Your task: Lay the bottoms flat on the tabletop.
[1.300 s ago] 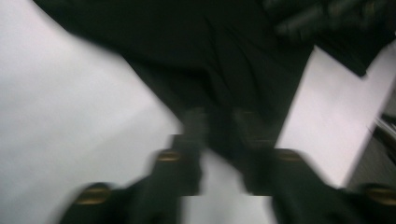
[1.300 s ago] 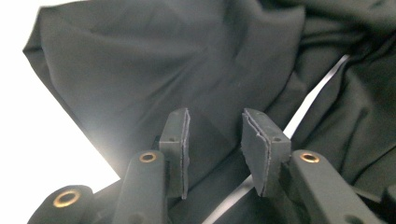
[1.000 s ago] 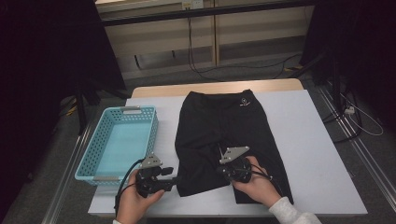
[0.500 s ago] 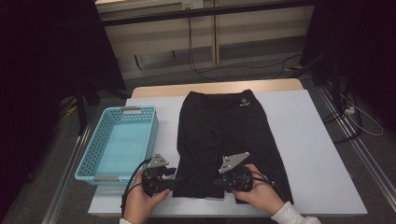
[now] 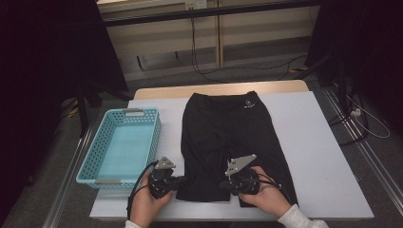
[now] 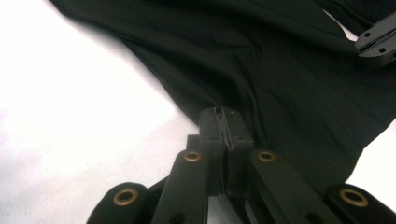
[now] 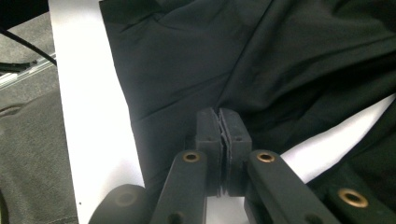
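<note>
A pair of black shorts [image 5: 228, 128] lies flat on the white table [image 5: 313, 142], waistband far, legs toward me. My left gripper [image 5: 182, 180] sits at the outer edge of the left leg near its hem. Its jaws have just been closing and now pinch a fold of the black fabric [image 6: 280, 70] between the pads, as the left gripper [image 6: 225, 122] view shows. My right gripper [image 5: 223, 184] is shut on the cloth at the near hem, between the two legs. In the right gripper [image 7: 219, 123] view the shorts [image 7: 196, 60] pucker at the pads.
A light blue plastic basket [image 5: 154, 142] stands on the table's left side, close to my left hand. The near table edge lies just under both hands. Bare white table extends to the right of the shorts. Cables run on the floor beyond the table.
The left gripper's jaws have shut on the edge of the shorts' left leg. Both hands have stayed roughly where they were; the right gripper keeps its grip.
</note>
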`<state>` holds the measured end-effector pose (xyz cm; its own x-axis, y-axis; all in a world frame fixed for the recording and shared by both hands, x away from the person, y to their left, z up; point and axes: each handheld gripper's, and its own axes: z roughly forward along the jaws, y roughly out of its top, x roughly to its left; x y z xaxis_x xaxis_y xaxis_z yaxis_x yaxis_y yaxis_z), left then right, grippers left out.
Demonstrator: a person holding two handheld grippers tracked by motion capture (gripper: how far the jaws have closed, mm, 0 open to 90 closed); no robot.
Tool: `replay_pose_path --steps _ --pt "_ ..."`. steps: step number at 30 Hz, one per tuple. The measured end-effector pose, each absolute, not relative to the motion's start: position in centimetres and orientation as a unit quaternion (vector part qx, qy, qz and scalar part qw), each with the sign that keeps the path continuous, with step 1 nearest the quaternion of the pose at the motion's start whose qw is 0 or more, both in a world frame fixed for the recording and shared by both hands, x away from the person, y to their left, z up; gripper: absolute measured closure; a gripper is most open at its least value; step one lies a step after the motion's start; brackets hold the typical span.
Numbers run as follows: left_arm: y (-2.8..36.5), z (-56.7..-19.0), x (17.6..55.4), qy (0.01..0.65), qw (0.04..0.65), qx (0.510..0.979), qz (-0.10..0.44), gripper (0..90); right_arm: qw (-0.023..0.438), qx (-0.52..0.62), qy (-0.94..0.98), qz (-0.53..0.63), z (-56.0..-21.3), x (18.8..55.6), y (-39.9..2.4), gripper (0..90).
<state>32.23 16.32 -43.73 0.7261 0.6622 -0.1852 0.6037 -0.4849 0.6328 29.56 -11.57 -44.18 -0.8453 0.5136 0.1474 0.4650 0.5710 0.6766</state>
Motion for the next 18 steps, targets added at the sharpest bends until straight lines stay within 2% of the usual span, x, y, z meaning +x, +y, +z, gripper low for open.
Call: replay_pose_path --steps 5,10,14,17,18 --pt "17.8 -41.5 31.5 0.383 0.369 0.845 0.048 89.2 0.041 0.276 0.88 0.386 -43.8 29.5 -11.7 88.7" --pt "18.7 -42.0 31.4 0.4 0.357 0.844 0.022 89.1 0.034 0.267 0.88 0.392 -43.7 29.3 -11.3 88.8" --pt "18.5 -42.1 31.3 0.38 0.36 0.851 0.042 88.2 0.025 0.252 0.887 0.386 -43.9 29.0 -10.6 90.0" --pt "18.3 -42.3 31.4 0.384 0.37 0.844 0.053 79.4 0.016 0.247 0.889 0.386 -43.9 28.8 -10.3 90.0" --pt "18.2 -42.4 31.5 0.389 0.374 0.84 0.058 70.2 0.016 0.248 0.888 0.386 -43.9 28.8 -10.2 90.0"
